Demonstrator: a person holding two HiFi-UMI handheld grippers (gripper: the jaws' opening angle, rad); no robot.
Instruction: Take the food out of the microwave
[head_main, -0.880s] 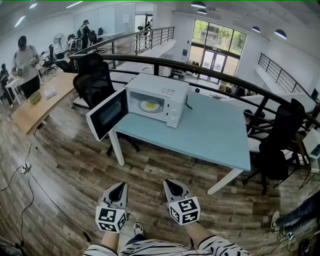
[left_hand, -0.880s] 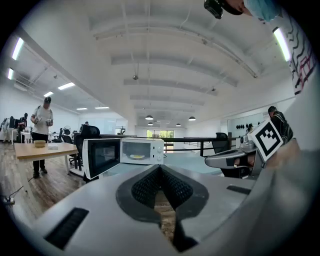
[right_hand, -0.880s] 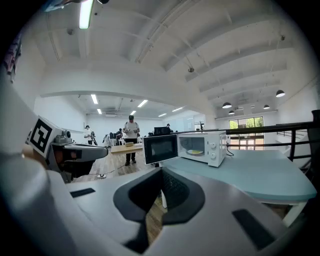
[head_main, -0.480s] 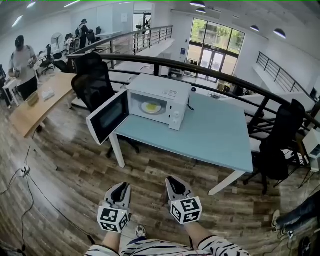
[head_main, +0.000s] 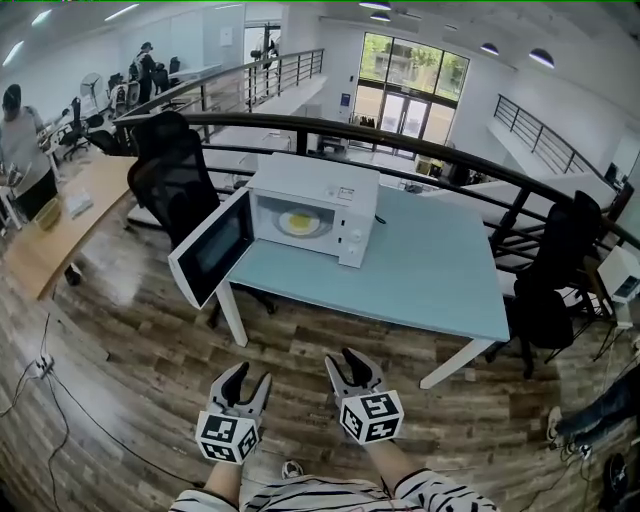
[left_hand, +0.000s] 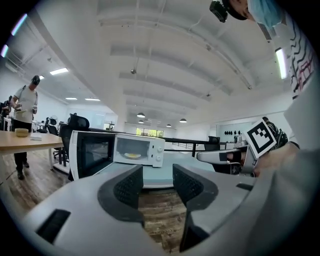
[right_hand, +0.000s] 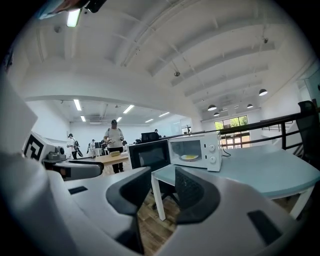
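The microwave (head_main: 310, 205) stands on the bench's (head_main: 430, 285) far left corner with its long side and mouth facing me and its door (head_main: 210, 248) swung wide to the left. The food (head_main: 298, 222), a yellow-topped plate, lies flat inside. Since the earlier frame my left claw (head_main: 251, 376) and right claw (head_main: 345, 362) have both spread apart; they are empty, well short of the bench.

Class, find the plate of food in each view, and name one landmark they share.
Head view: plate of food upper centre, inside the microwave.
Left gripper view: plate left of centre.
Right gripper view: plate right of centre.
Shared landmark: the open microwave door.
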